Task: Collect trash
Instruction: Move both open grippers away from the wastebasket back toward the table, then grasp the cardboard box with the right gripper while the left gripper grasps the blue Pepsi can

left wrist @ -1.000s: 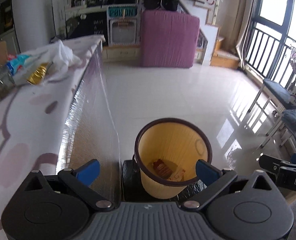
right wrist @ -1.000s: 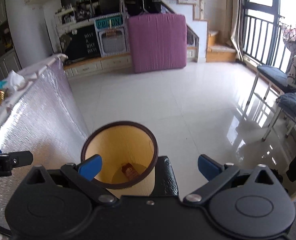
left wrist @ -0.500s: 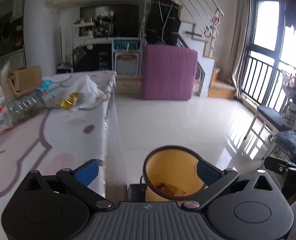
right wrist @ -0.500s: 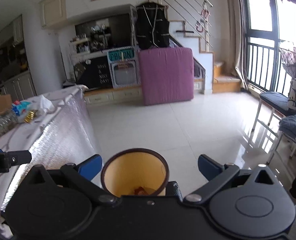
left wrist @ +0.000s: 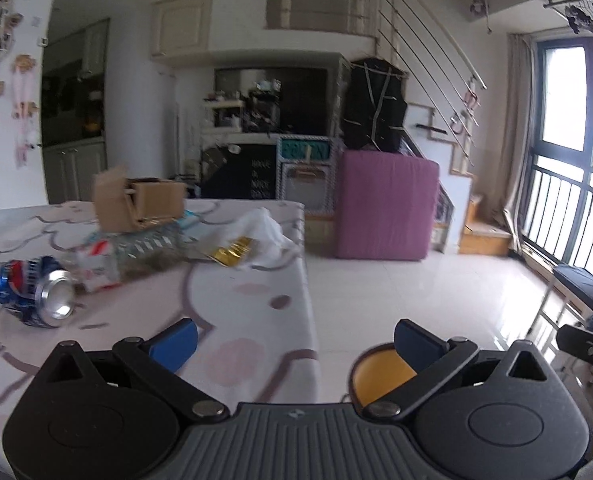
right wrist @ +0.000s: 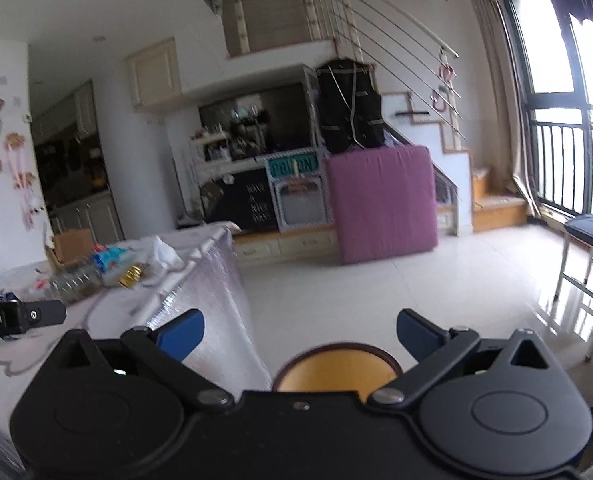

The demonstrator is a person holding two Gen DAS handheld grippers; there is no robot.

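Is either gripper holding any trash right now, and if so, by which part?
Nothing is held. The left gripper and right gripper are both open with nothing between the fingers. The can lies untouched on the table.

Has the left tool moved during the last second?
Yes. The left tool has risen and tilted up: against the fixed yellow bin, it now looks across the table, not down into the bin.

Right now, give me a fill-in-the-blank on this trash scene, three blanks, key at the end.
1. The blue soda can lies on its ____ on the table.
2. The yellow bin stands on the ____ beside the table.
3. Both the left gripper and the right gripper are ____ and hold nothing.

Missing words: side; floor; open
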